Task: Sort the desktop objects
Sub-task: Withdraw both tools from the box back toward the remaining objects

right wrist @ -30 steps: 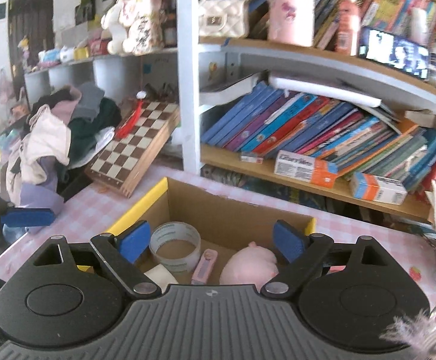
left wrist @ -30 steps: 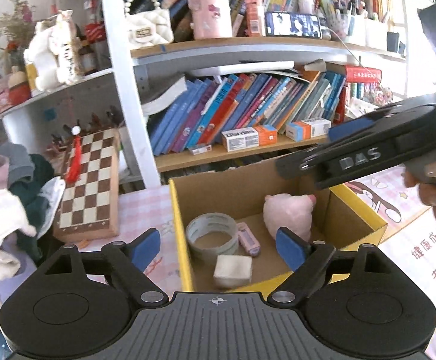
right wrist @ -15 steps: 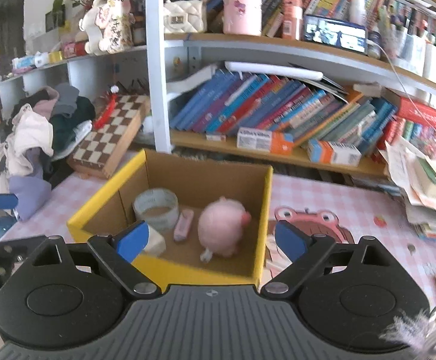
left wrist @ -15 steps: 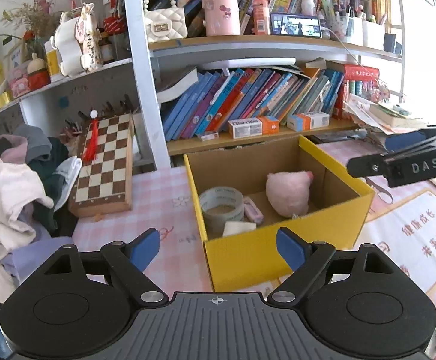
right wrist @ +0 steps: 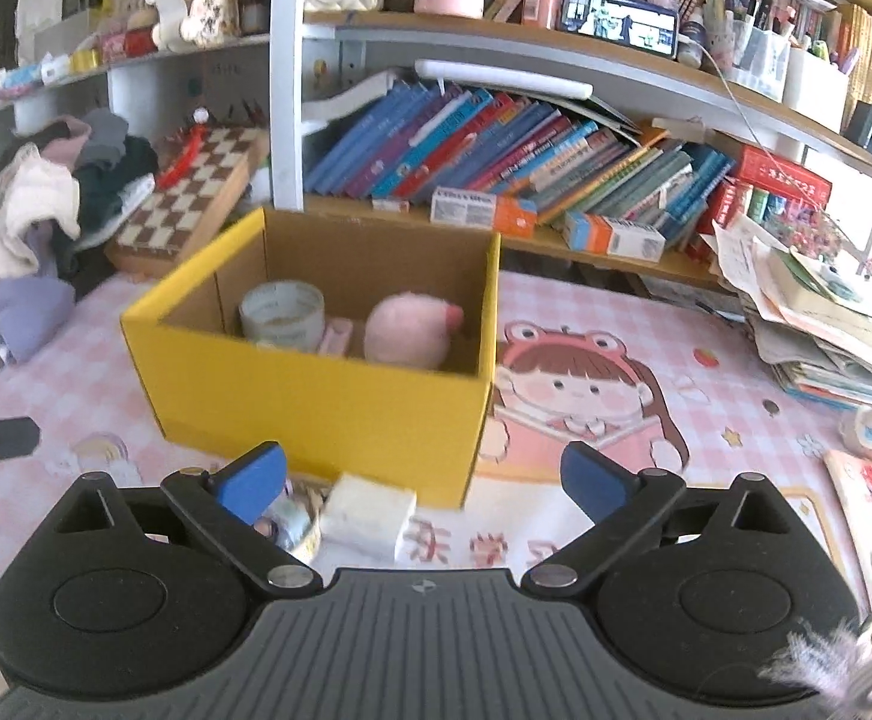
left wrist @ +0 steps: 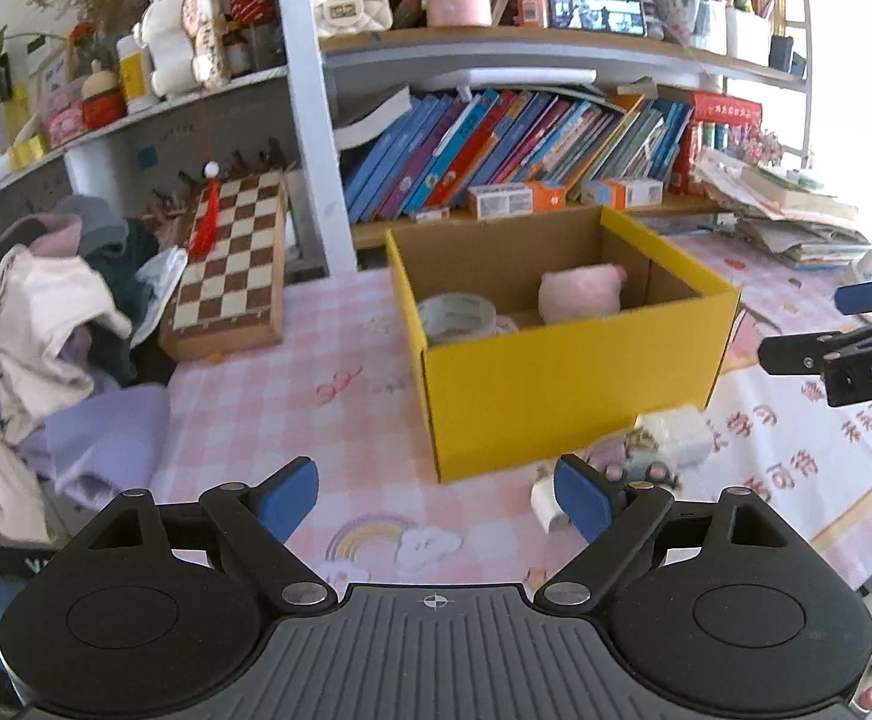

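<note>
At the far left a heap of clothes [left wrist: 34, 324] slumps beside a chessboard [left wrist: 229, 267] propped against the shelf post; neither gripper is near them. The left gripper [left wrist: 436, 495] hovers over the pink checked tablecloth [left wrist: 268, 396] with its tongs spread wide and nothing between them; the right gripper [right wrist: 424, 477] is likewise spread and empty, held just in front of the yellow box [right wrist: 322, 396].

Inside the box lie a roll of tape [right wrist: 282, 313], a small pink case [right wrist: 335, 336] and a pink plush toy [right wrist: 409, 330] — so some sorting already stands done, whoever put them there. Still on the cloth, touching or just beside the box's near wall, sit a white tissue pack [right wrist: 370, 519] and a small printed item [right wrist: 289, 519], too blurred to name.

The tissue pack looks light and soft; it should squash under the pads, so a pinch across its short sides, near the middle, would likely hold best without slipping.

Readable writing is scarce — "DAS" on the right gripper's body in the left view; large red Chinese characters run along the cloth's edge, too blurred to read surely.
</note>
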The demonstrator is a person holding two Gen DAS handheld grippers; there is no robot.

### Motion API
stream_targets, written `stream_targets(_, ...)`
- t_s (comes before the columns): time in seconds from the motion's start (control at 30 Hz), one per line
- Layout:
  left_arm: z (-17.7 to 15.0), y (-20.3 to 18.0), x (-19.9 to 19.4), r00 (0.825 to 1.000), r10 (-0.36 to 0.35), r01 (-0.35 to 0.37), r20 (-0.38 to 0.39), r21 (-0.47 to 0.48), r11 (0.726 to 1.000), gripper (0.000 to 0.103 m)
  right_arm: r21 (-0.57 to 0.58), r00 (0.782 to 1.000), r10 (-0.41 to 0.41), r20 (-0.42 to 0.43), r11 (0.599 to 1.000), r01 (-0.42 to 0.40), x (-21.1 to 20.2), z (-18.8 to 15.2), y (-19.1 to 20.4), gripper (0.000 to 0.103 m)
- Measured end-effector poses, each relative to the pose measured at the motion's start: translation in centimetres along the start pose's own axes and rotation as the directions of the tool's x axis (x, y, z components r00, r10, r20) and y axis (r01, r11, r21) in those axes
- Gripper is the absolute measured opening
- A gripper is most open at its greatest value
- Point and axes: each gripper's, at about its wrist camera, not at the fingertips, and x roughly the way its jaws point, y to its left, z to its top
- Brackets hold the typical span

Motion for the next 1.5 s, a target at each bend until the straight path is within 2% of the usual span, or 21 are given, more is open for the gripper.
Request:
stream_targets(0.33,-2.8,-0.6,-0.1,0.999,0.001,0.000,-0.054,0.013,1.000,0.092,-0.032,0.998,-0.026,-0.060,0.999,0.024,0.0,-3.7,2.2,0.100)
stream_targets(0.67,-4.4,-1.9,0.2,0.996,-0.025,0.027,-0.082,0.023,0.999,0.092,0.001,0.990,0.011,-0.143,1.000,-0.011,0.3,-6.9,4.4,0.100)
stream_targets(0.8,-4.9,-2.7,0.3,0.994,-0.043,0.047,-0.098,0.043,0.998,0.092,-0.025,0.985,0.041,-0.167,0.999,-0.046,0.3,-7.7,5.5,0.100)
stream_targets(1.5,-3.5,-2.6,2.0,0.996,-0.014,0.016,-0.086,0.023,1.000,0.092,-0.037,0.986,0.062,-0.158,0.997,-0.068,2.3,-5.9,4.5,0.099)
